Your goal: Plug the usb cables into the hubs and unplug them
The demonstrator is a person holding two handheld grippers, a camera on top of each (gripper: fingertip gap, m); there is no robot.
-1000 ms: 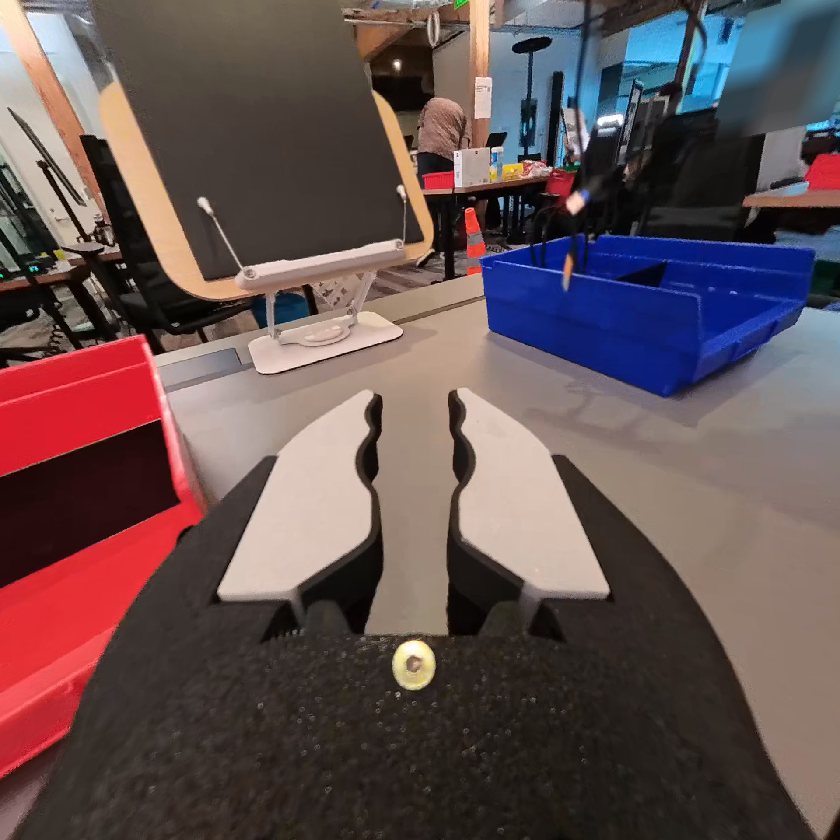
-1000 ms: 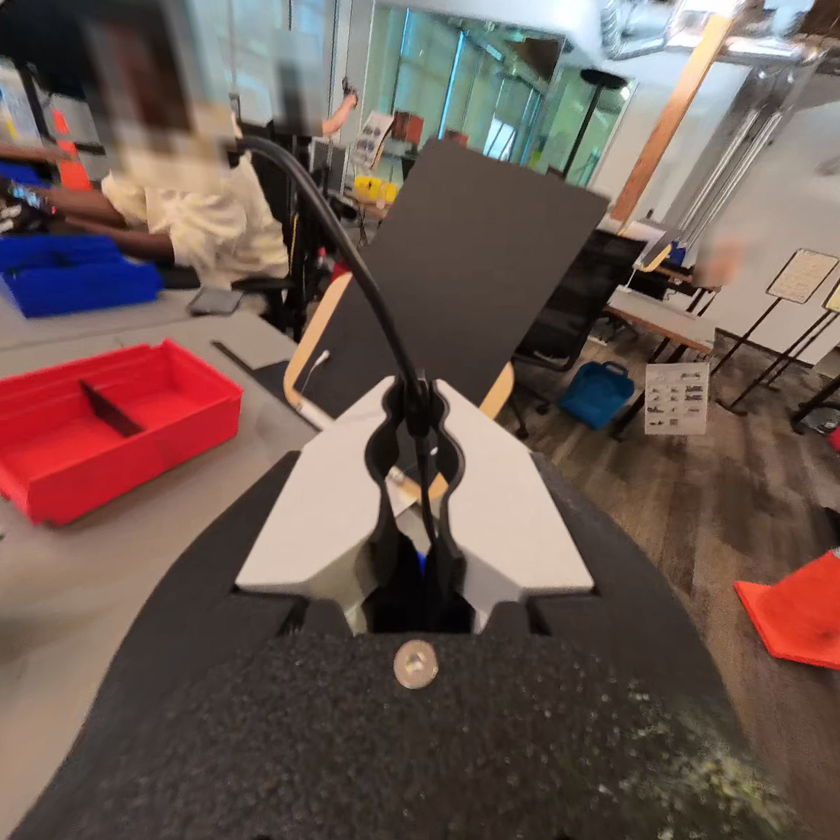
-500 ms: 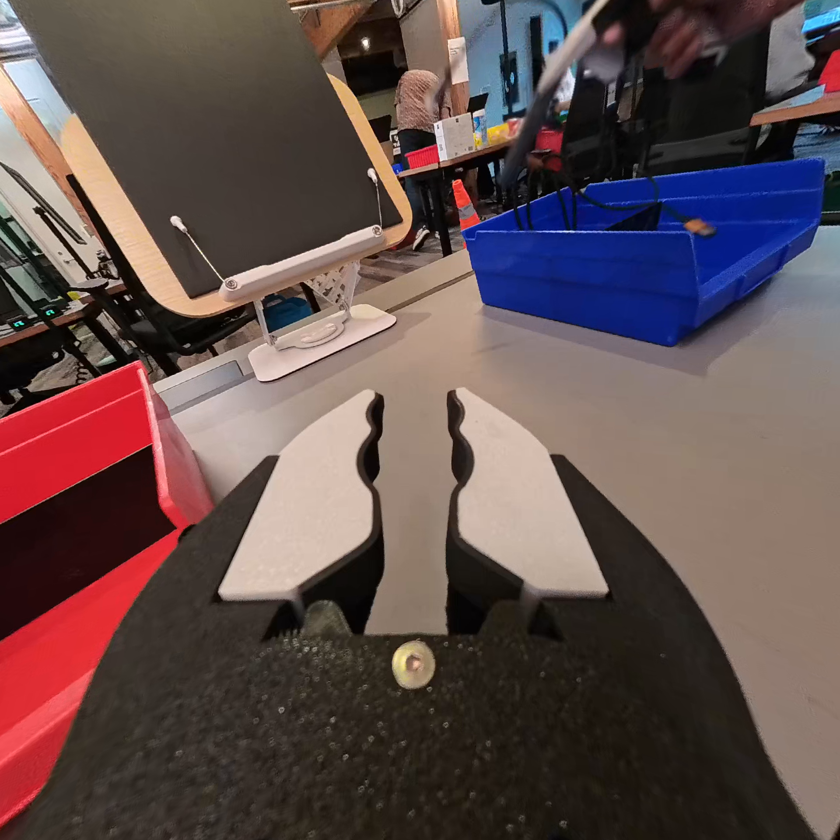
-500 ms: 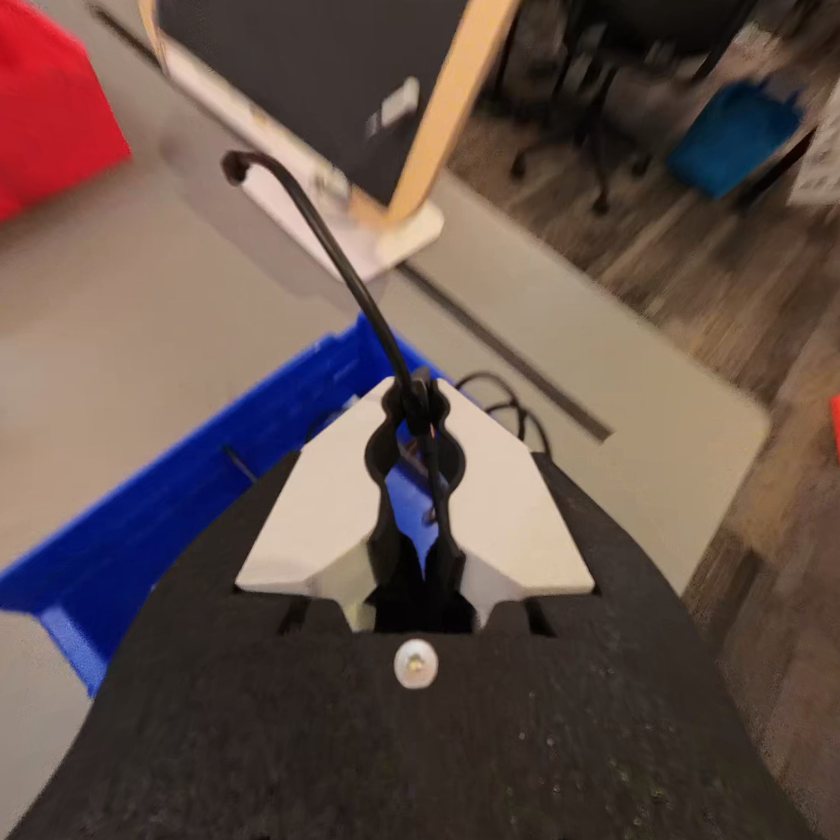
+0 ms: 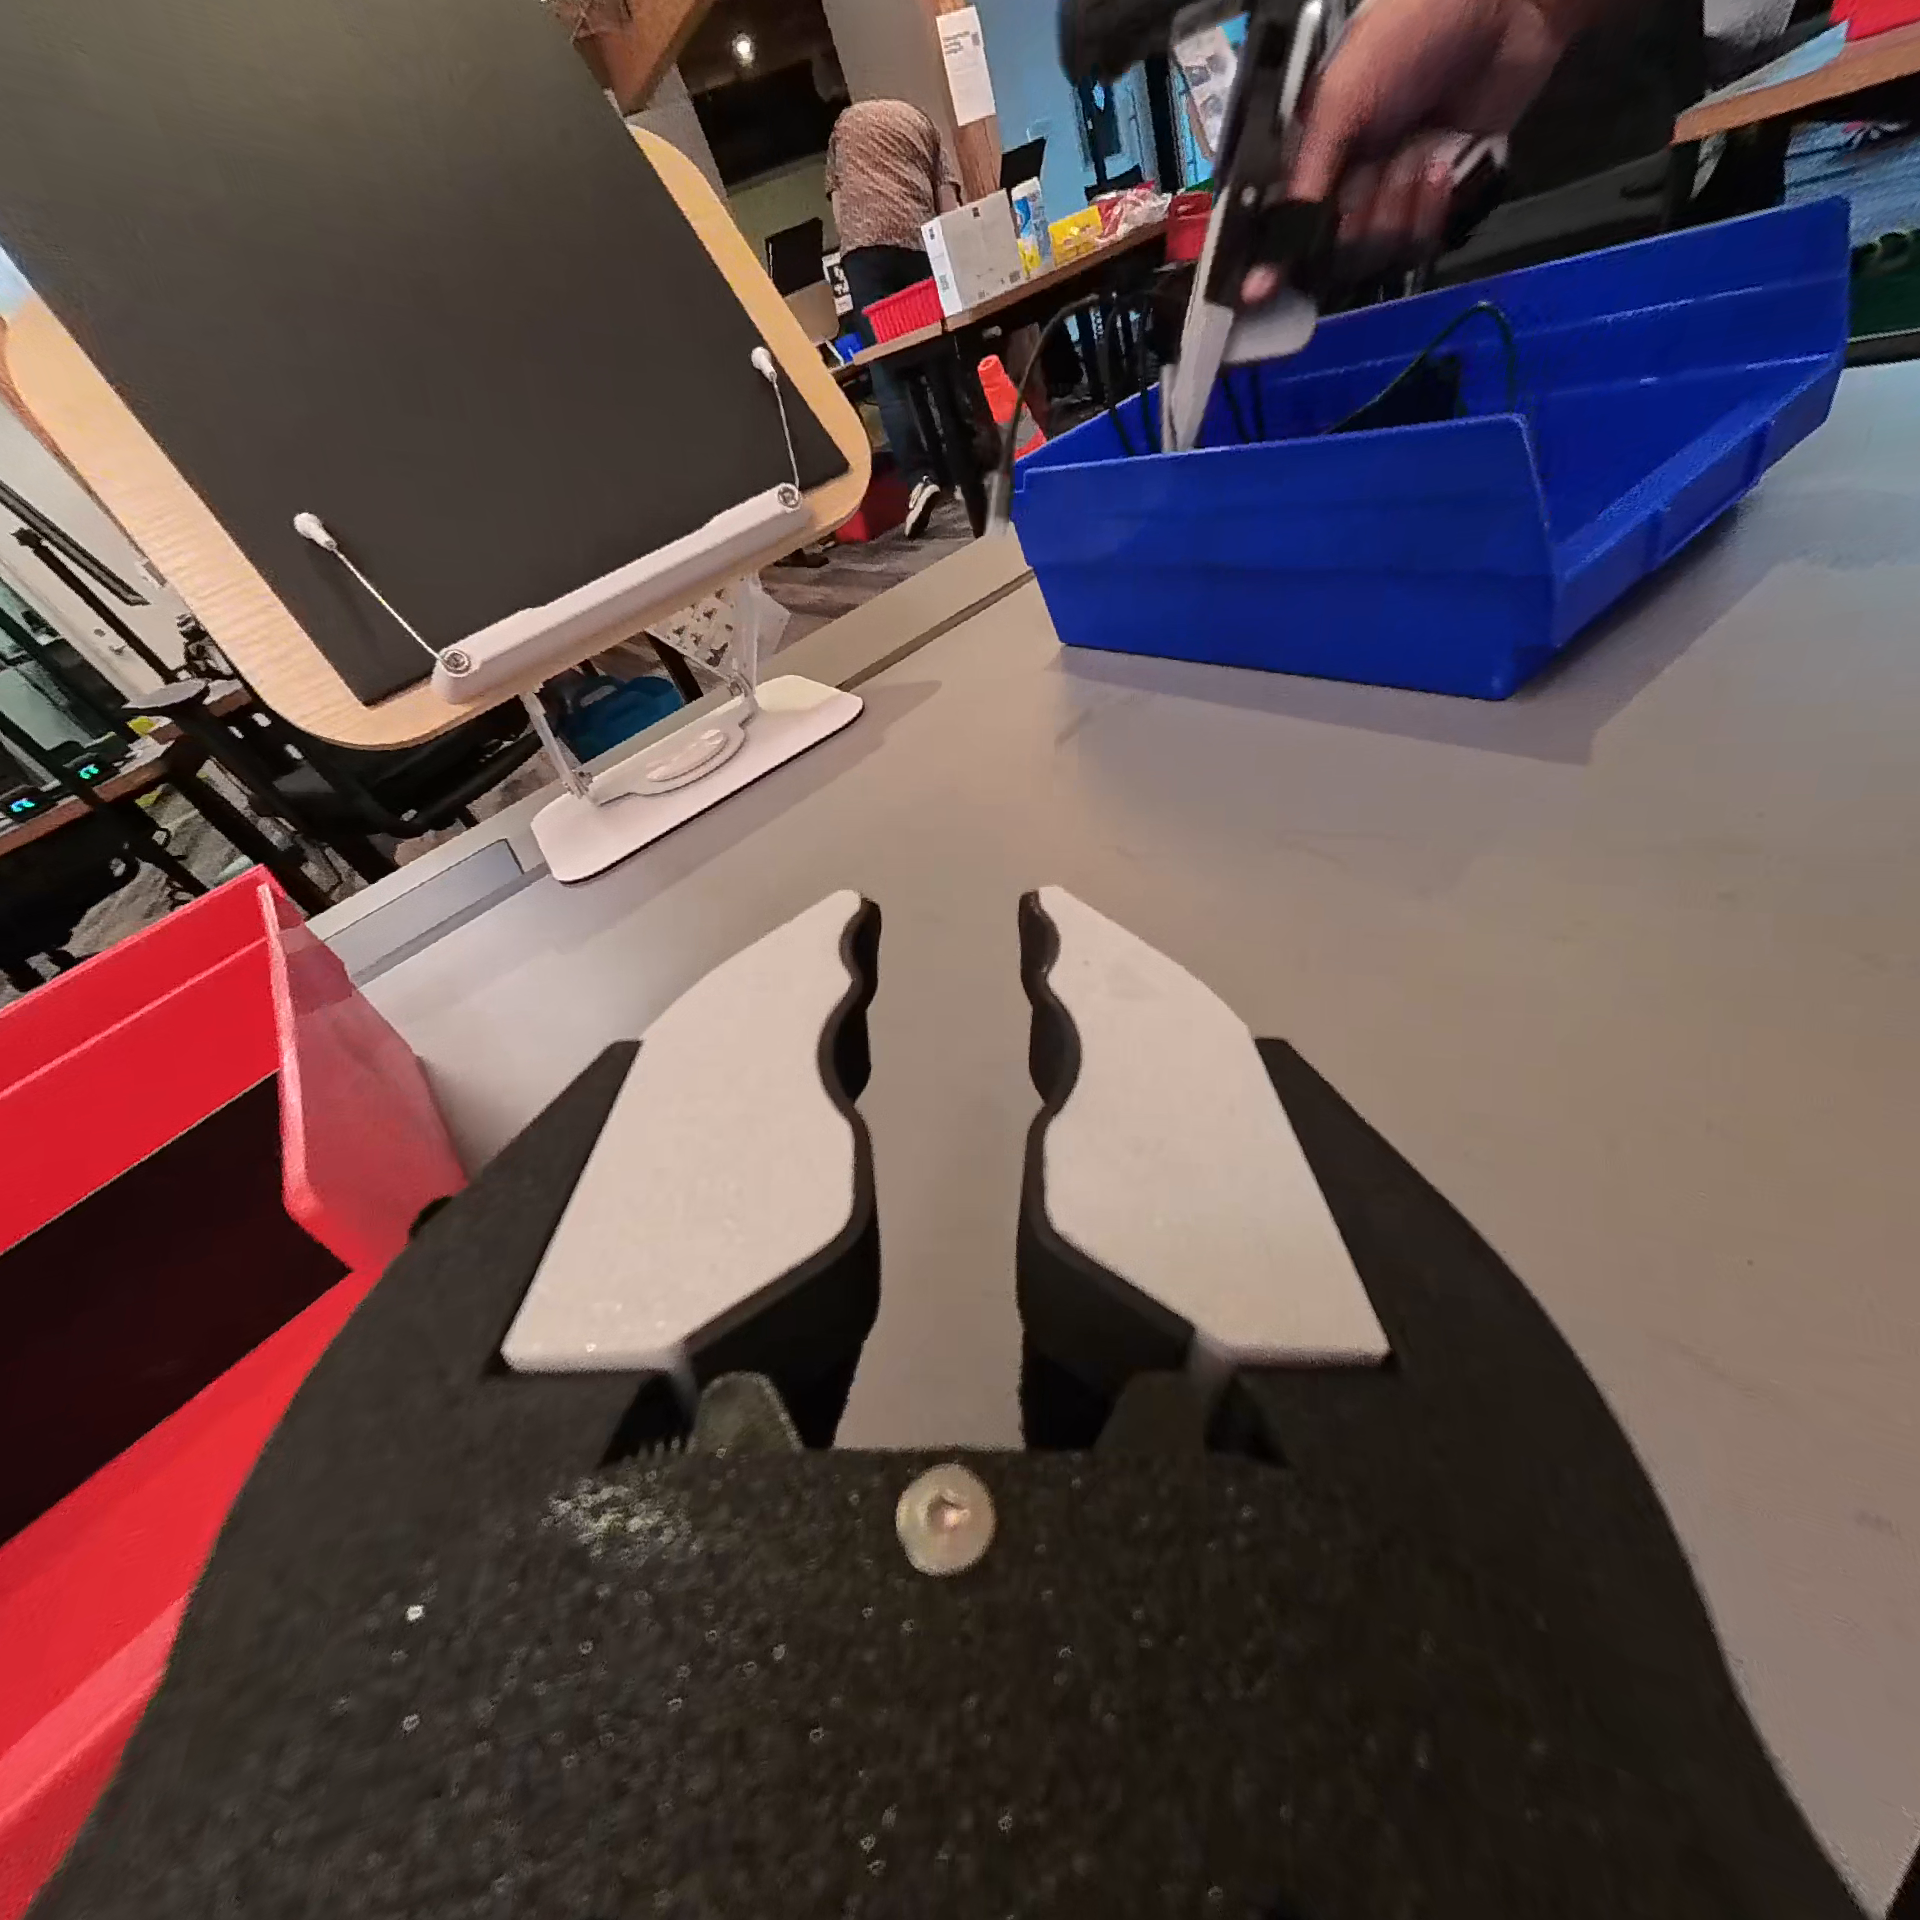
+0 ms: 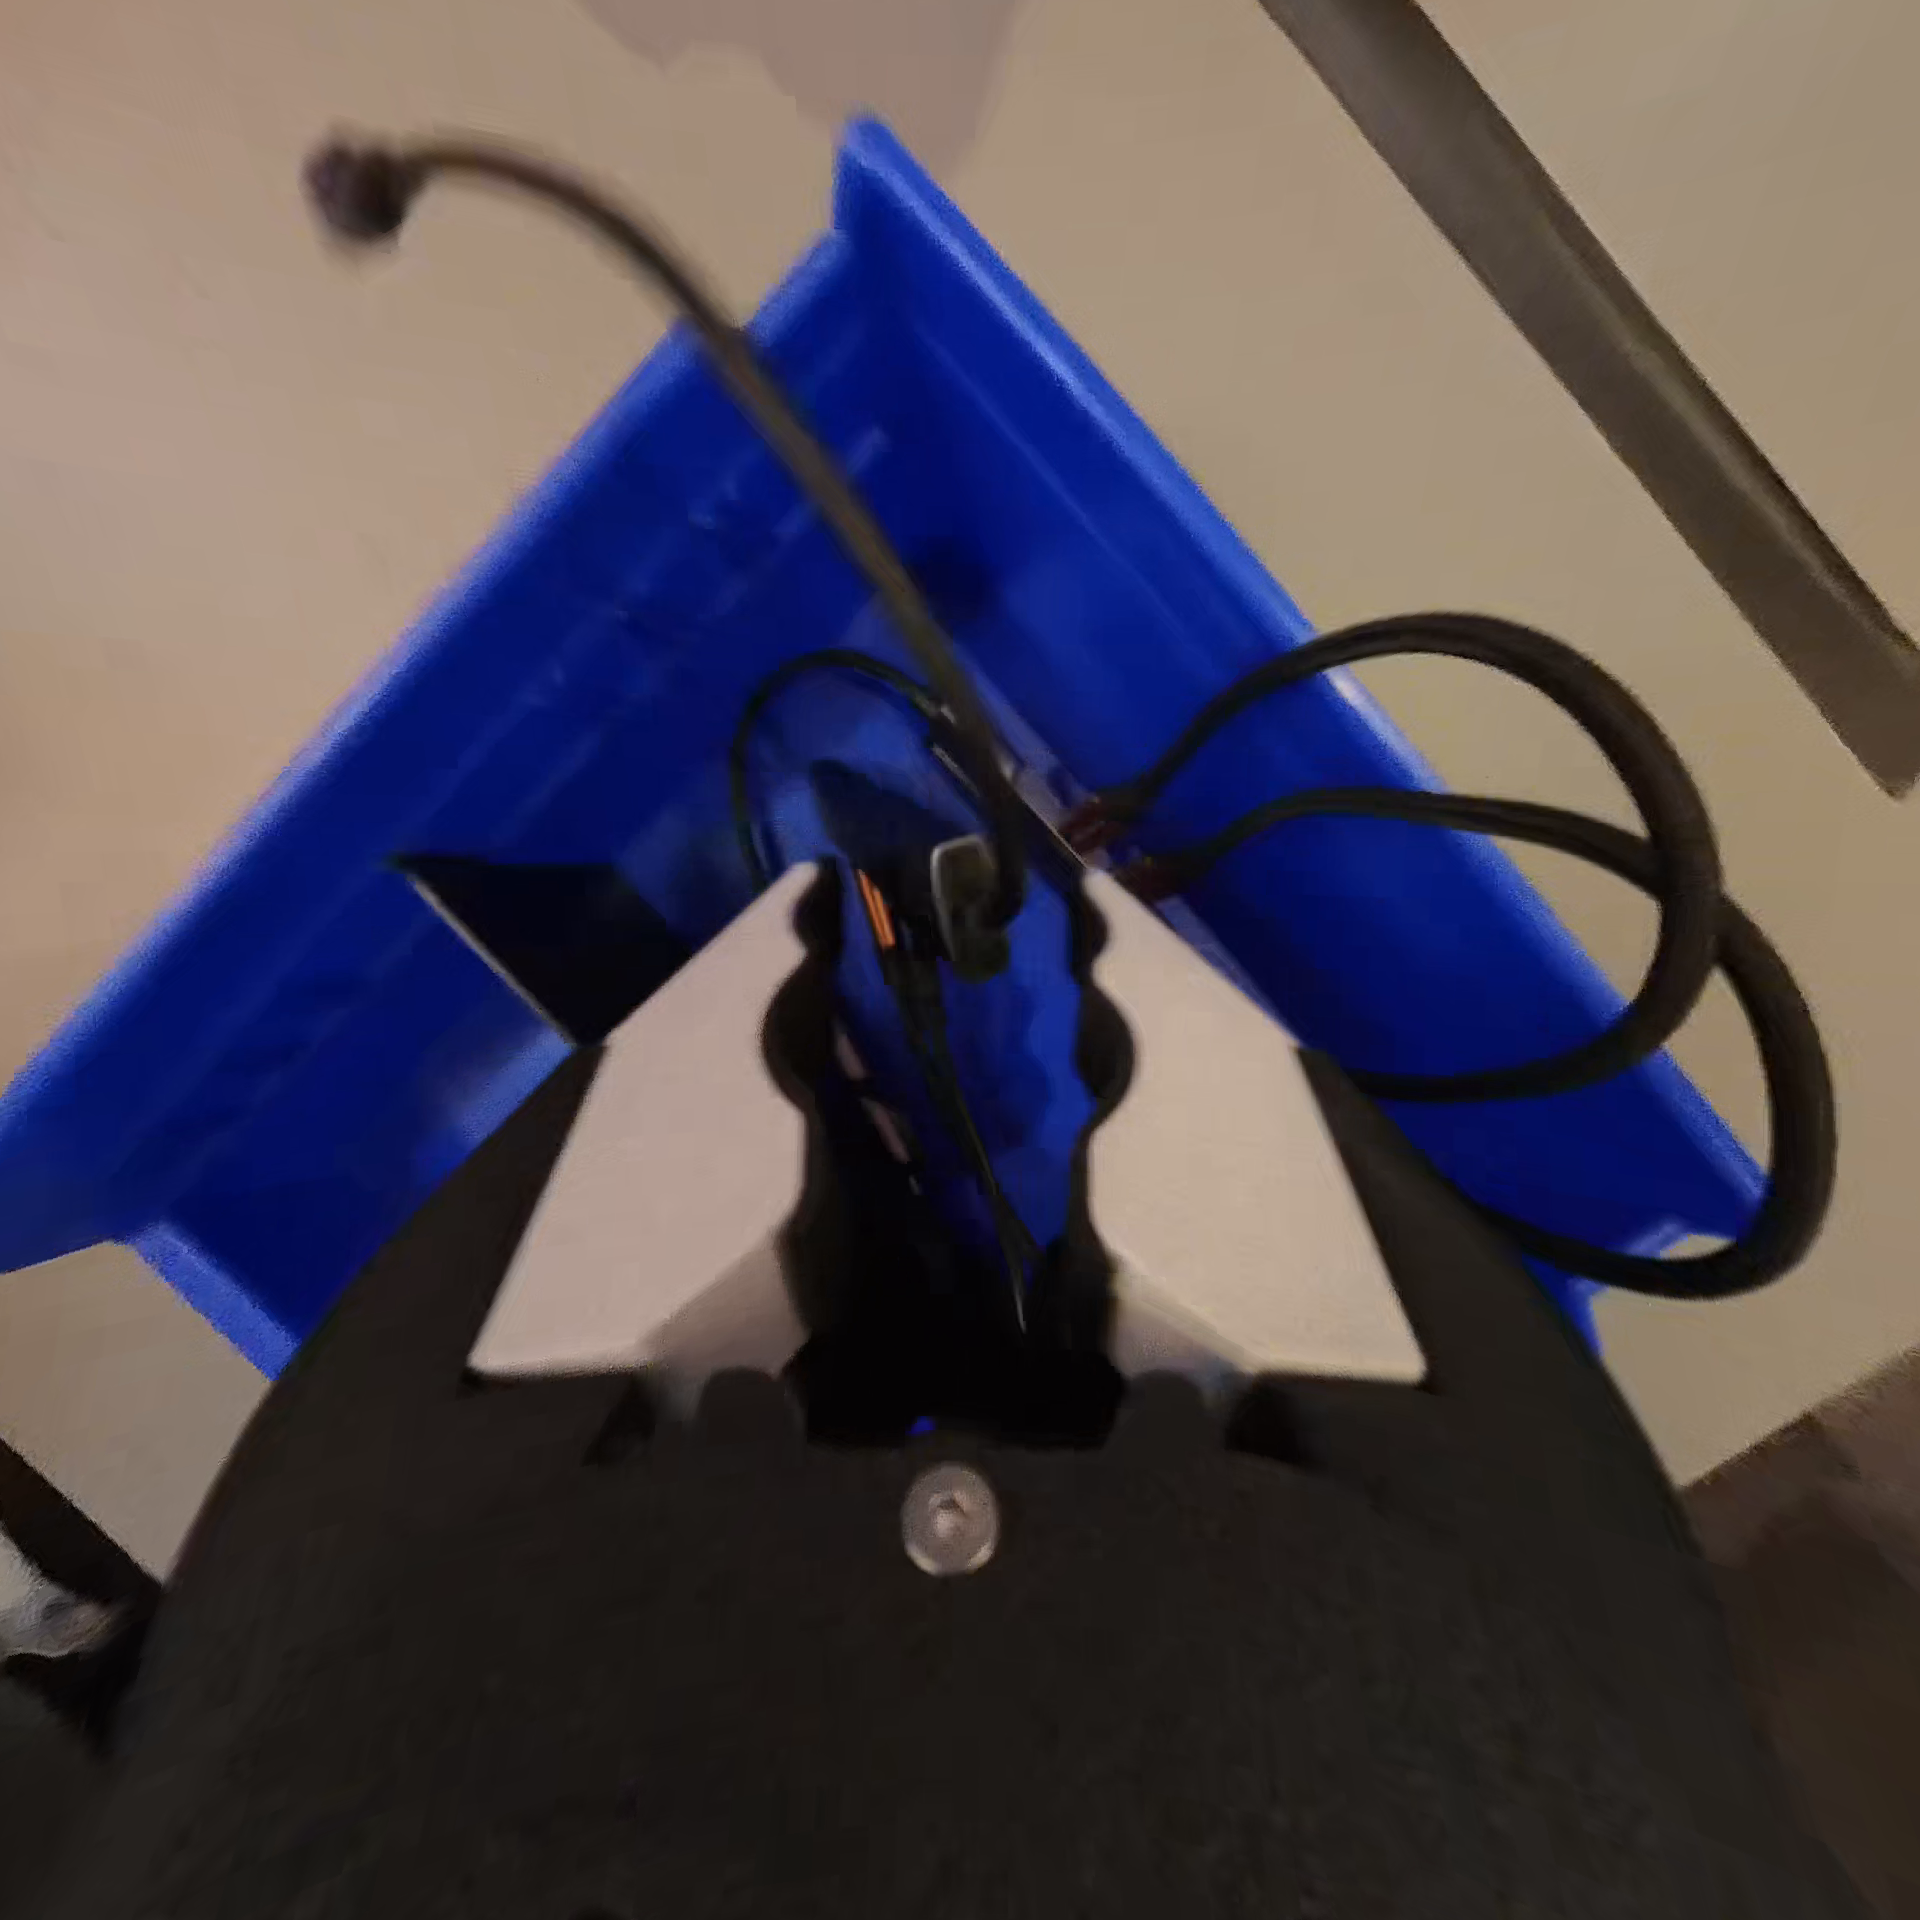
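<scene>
A thin black usb cable [image 6: 831, 488] arcs from the centre of the right wrist view to its upper left, its blurred plug end hanging out past the rim of the blue bin [image 6: 582, 727], while its lower run drops between the fingers of the right gripper [image 6: 948, 904], which stand parted with the cable loose in the gap, not pinched. Beneath, more connectors and a thick black braided cable [image 6: 1621, 997] coil in the bin, the braided loops spilling over its right wall. The risks, as judged here: the thin cable may slide out over the rim onto the grey bench [image 6: 260, 468], or snag in the tangle below and drag other leads along on the next pull; blur hides any hub. In the left wrist view, the left gripper [image 5: 948, 914] waits low over the bench, fingers narrowly apart and empty, a red bin [image 5: 156, 1143] at left and a tilted black board on a white stand [image 5: 416, 343] beyond.
</scene>
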